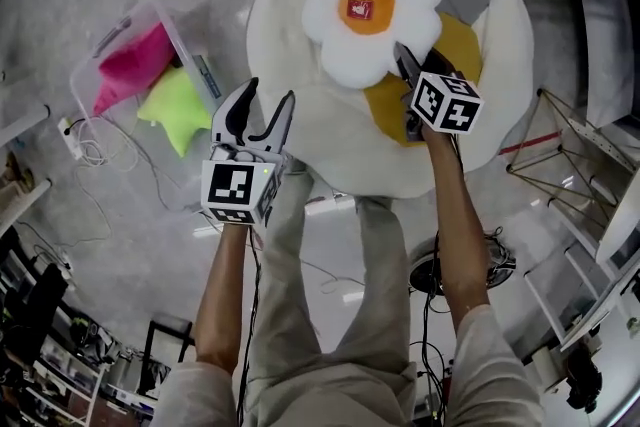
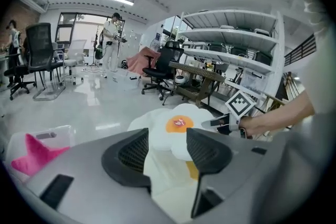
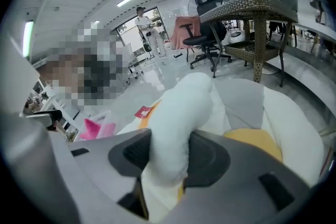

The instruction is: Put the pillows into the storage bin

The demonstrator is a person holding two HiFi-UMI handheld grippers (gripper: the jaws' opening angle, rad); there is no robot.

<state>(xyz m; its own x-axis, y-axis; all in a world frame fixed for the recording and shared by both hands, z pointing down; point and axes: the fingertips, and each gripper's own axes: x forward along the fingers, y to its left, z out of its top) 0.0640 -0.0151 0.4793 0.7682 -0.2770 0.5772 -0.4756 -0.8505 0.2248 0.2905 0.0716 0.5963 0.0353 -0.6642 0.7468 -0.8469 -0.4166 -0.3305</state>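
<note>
A small fried-egg pillow [image 1: 370, 15], white with an orange yolk and a red tag, hangs above the floor. My right gripper [image 1: 408, 65] is shut on its white edge [image 3: 184, 107]. Under it lies a large fried-egg cushion [image 1: 330, 140] with a yellow yolk [image 3: 254, 139]. To the left, the clear storage bin [image 1: 78, 80] holds a pink pillow [image 1: 135, 65] and a lime-green star pillow [image 1: 178, 107]. My left gripper [image 1: 262, 110] stands open and empty near the cushion's left edge. In the left gripper view the small pillow [image 2: 176, 124] shows beyond the open left gripper [image 2: 168, 152].
Cables and a power strip [image 1: 75, 140] trail on the floor below the bin. A wire rack [image 1: 570, 155] stands at the right. Office chairs [image 2: 157, 73], shelving [image 2: 236, 29] and a wicker table [image 3: 252, 8] lie beyond. A person [image 2: 113, 39] stands far off.
</note>
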